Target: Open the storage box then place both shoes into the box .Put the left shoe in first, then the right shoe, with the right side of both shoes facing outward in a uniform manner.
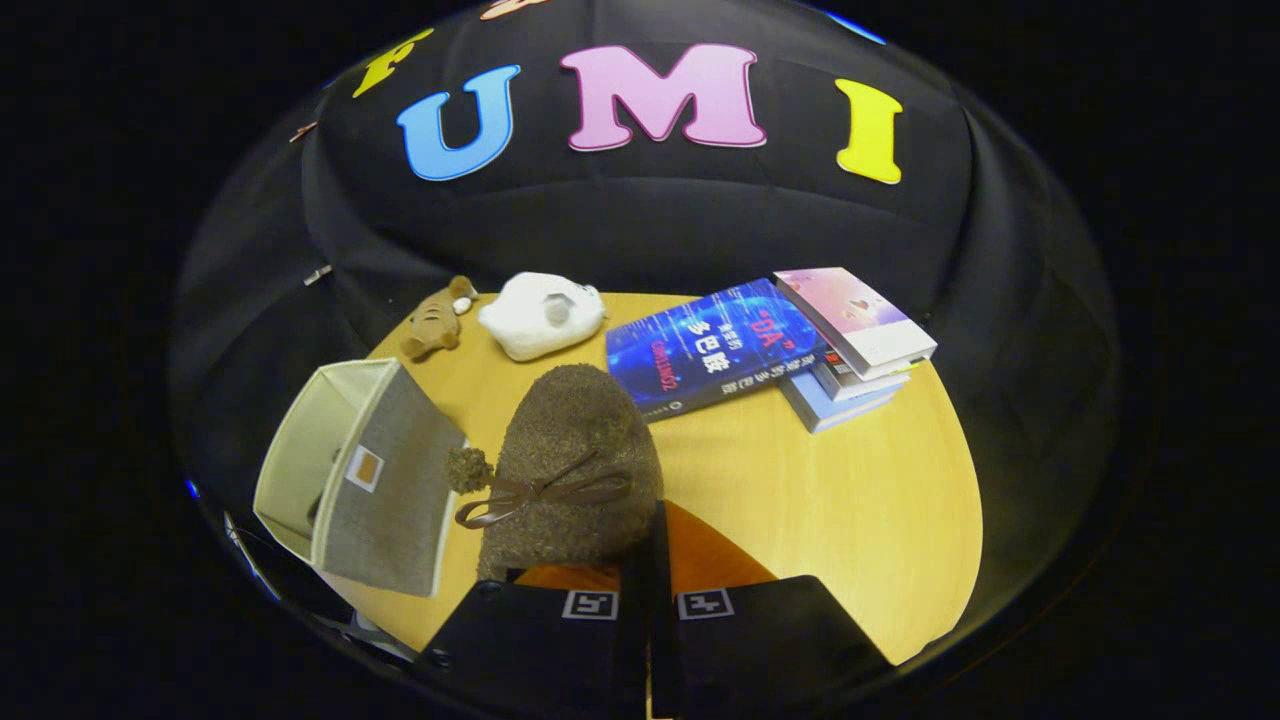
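A: So, what's your gripper (648, 610) doing?

B: Honestly, my fingers are pinched tight on the brown fuzzy shoe (570, 470), toe pointing away, so I can carry it to the storage box (365, 480) sitting open just left.

A: Counts?

B: One shoe, one box, two plush toys (540, 313), three books (720, 345) beyond on the table (850, 500).

The gripper-mounted fisheye camera is looking forward and downward along the jaws from close above the bench (850, 500), facing the booth's black cloth wall (650, 220). A shoe (570, 460) is sitting immediately ahead of the lens.
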Demonstrator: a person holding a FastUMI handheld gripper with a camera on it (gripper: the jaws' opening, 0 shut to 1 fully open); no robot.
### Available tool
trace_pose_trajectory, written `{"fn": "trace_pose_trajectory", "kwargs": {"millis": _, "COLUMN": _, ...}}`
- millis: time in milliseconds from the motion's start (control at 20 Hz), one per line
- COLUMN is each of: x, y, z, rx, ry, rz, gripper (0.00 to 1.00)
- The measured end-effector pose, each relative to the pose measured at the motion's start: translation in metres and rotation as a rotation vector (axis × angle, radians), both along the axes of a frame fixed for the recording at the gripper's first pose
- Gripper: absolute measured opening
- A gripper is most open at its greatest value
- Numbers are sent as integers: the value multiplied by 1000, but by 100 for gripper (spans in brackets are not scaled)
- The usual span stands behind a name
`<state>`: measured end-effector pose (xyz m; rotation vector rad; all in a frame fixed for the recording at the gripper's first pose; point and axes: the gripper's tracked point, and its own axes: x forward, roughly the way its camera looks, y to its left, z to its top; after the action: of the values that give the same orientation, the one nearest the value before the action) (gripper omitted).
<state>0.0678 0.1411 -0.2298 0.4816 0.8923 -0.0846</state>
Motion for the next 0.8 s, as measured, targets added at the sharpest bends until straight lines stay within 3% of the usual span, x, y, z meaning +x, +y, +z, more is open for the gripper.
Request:
{"fn": "trace_pose_trajectory", "kwargs": {"millis": 550, "x": 88, "y": 133, "z": 103, "rx": 128, "ry": -110, "rz": 8, "gripper": 7}}
{"fn": "trace_pose_trajectory", "kwargs": {"millis": 800, "x": 102, "y": 187, "z": 110, "rx": 110, "ry": -83, "rz": 35, "gripper": 7}}
